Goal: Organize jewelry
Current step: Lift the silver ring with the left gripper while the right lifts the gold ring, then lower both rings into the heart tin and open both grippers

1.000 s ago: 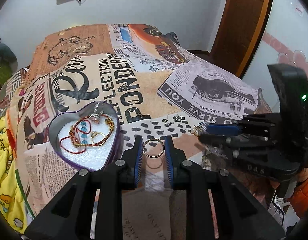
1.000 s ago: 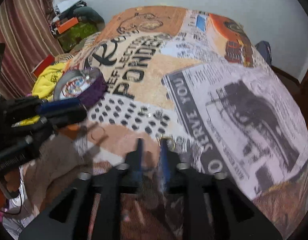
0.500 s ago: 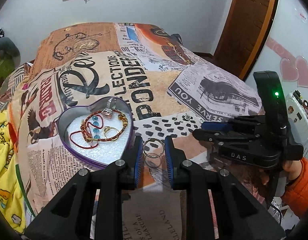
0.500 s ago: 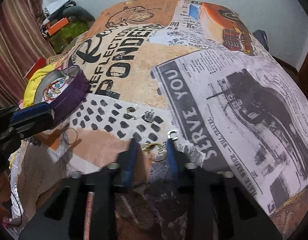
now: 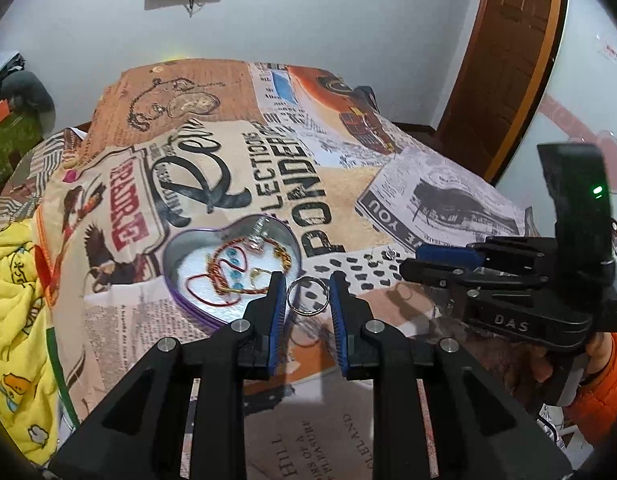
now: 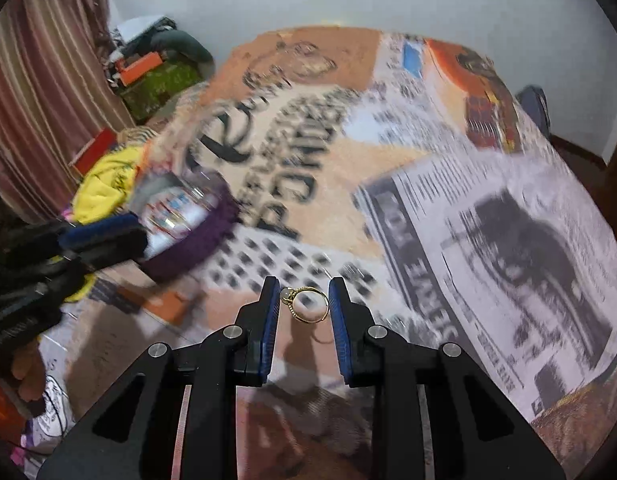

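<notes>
My left gripper (image 5: pixel 307 295) is shut on a plain metal ring (image 5: pixel 296 306) and holds it above the bed, just right of the purple heart-shaped tin (image 5: pixel 176 250). The tin holds red and gold bracelets (image 5: pixel 224 270) on white foam. My right gripper (image 6: pixel 304 304) is shut on a gold ring with a small stone (image 6: pixel 313 318) and holds it lifted above the printed bedspread (image 6: pixel 388 160). The right gripper also shows at the right of the left wrist view (image 5: pixel 448 264). Small earrings (image 5: pixel 390 255) lie on the dotted patch.
The tin (image 6: pixel 204 240) shows blurred at the left in the right wrist view, behind the left gripper (image 6: pixel 104 236). A yellow blanket (image 5: pixel 16 300) lies on the bed's left edge. A wooden door (image 5: pixel 504 60) stands at the back right.
My right gripper closed on the gold ring and lifted it off the bedspread. My left gripper kept the metal ring and rose a little beside the tin.
</notes>
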`<state>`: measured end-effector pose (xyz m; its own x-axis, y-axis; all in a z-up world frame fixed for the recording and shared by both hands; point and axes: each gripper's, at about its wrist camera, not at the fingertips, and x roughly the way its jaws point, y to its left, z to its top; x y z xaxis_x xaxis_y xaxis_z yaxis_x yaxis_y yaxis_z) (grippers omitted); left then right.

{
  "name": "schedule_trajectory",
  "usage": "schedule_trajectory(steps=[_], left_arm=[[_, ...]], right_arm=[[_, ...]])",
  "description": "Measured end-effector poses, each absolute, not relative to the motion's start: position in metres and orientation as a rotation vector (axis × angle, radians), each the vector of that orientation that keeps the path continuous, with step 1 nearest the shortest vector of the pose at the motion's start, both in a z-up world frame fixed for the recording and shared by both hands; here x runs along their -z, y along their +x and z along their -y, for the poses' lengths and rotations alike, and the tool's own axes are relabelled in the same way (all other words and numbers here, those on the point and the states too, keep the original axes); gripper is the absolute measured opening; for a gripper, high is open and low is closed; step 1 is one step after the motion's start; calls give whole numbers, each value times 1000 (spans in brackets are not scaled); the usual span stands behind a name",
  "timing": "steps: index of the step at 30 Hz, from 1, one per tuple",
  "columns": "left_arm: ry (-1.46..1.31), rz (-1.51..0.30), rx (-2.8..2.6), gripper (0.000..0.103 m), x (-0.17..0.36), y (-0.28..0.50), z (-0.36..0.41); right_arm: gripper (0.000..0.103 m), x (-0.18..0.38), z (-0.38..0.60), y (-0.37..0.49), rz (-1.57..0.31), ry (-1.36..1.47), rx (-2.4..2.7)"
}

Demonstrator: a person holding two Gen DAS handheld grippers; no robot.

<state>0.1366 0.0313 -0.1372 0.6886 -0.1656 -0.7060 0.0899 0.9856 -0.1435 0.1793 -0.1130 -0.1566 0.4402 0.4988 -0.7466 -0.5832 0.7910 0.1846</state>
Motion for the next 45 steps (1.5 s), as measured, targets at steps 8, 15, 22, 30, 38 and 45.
schedule_trajectory(steps=[8,15,22,30,38,45], left_arm=[[-113,-766,95,21,126,133,-54],[-142,-742,54,21,118,135,-83],[-155,-740,56,21,121,146,-95],[-220,-820,106,21,147,161,-100],[-241,-826,110,21,151,163,-105],[-203,-786,32,22,142,155,-115]], right_arm=[[23,126,82,173,-800,-80,-760],[23,114,60,175,-759,-81,-804],[23,116,41,179,-757,-104,-840],[23,137,29,187,-816,-156,-846],[23,146,23,194,-839,-171,-858],[23,149,16,191,-839,-205,-872]])
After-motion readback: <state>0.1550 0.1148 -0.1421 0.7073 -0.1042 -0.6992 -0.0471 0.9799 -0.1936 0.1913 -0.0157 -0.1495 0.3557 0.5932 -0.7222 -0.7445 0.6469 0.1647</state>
